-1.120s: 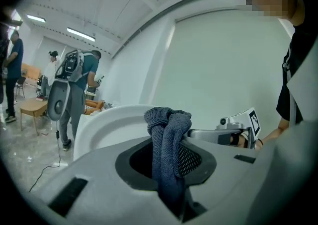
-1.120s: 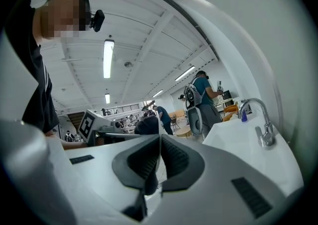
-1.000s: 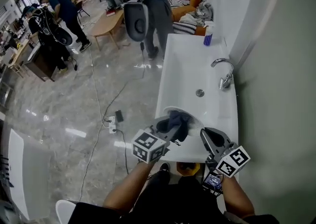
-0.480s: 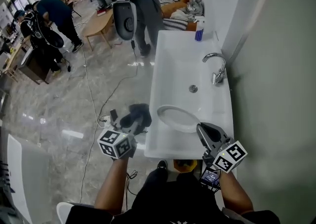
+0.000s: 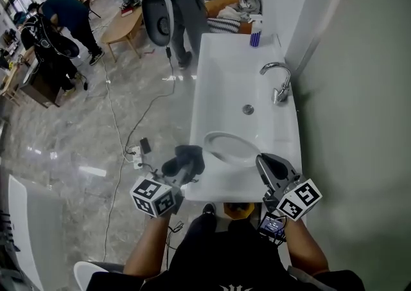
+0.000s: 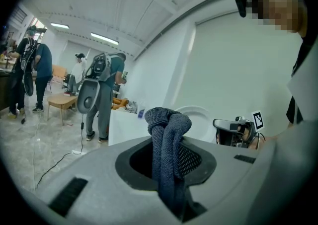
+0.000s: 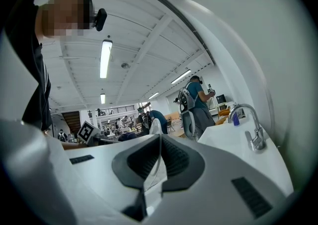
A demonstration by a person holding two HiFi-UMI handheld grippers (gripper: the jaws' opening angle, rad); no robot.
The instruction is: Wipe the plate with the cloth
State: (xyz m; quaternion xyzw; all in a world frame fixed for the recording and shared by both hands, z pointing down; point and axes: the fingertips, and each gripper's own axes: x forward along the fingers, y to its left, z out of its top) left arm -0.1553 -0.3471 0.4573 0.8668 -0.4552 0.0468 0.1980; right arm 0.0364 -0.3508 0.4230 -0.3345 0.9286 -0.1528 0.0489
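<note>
My right gripper (image 5: 264, 162) is shut on the near right rim of a white plate (image 5: 230, 147) and holds it over the front of the white sink counter (image 5: 225, 84). In the right gripper view the plate's thin edge (image 7: 157, 162) runs between the closed jaws of that gripper (image 7: 160, 154). My left gripper (image 5: 186, 162) is shut on a bunched dark blue cloth (image 5: 183, 158), just left of the plate's near rim. In the left gripper view the cloth (image 6: 166, 134) sticks up out of that gripper (image 6: 171, 154), with the plate (image 6: 196, 117) behind it.
A chrome faucet (image 5: 277, 84) and a drain (image 5: 248, 109) lie further along the sink, with a blue can (image 5: 255, 38) at its far end. A power strip (image 5: 136, 153) and cable lie on the marble floor at left. Several people stand at the back.
The cloth was over the plate a second ago, then my left gripper swung it out left past the counter edge. It has now come back close to the plate's left rim. The right gripper stayed put.
</note>
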